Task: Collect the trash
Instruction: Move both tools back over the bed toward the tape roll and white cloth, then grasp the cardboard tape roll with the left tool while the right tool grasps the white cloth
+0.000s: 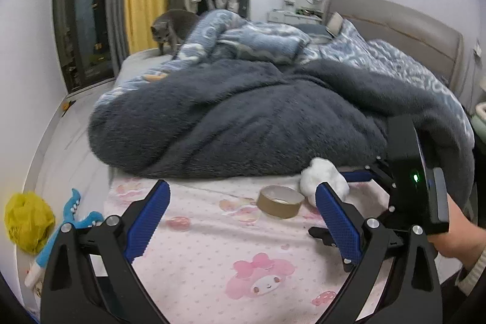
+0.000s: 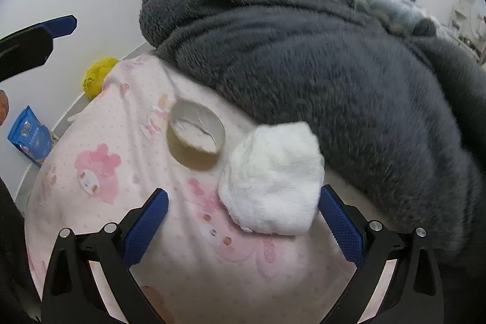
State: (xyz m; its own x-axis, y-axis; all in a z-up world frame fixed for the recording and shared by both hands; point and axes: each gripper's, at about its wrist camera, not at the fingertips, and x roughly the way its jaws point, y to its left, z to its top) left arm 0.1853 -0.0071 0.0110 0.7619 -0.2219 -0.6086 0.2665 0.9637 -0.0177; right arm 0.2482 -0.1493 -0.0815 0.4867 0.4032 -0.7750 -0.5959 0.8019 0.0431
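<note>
A crumpled white tissue wad (image 2: 272, 178) lies on the pink patterned bedsheet (image 2: 100, 172), against the dark grey blanket (image 2: 319, 66). It also shows in the left wrist view (image 1: 323, 178). A brown cardboard tape core (image 2: 196, 137) lies just left of it, also in the left wrist view (image 1: 279, 201). My right gripper (image 2: 243, 213) is open, its fingers either side of the tissue's near edge, not closed on it. My left gripper (image 1: 241, 207) is open and empty, hovering over the sheet short of the tape core. The right gripper's body (image 1: 416, 172) shows at the right of the left wrist view.
A yellow plastic bag (image 1: 27, 220) and a blue shark toy (image 1: 70, 226) lie on the floor left of the bed. A blue packet (image 2: 30, 135) lies on the floor. A grey cat (image 1: 170, 29) stands on the far bed corner. Blue patterned duvet (image 1: 258, 35) behind.
</note>
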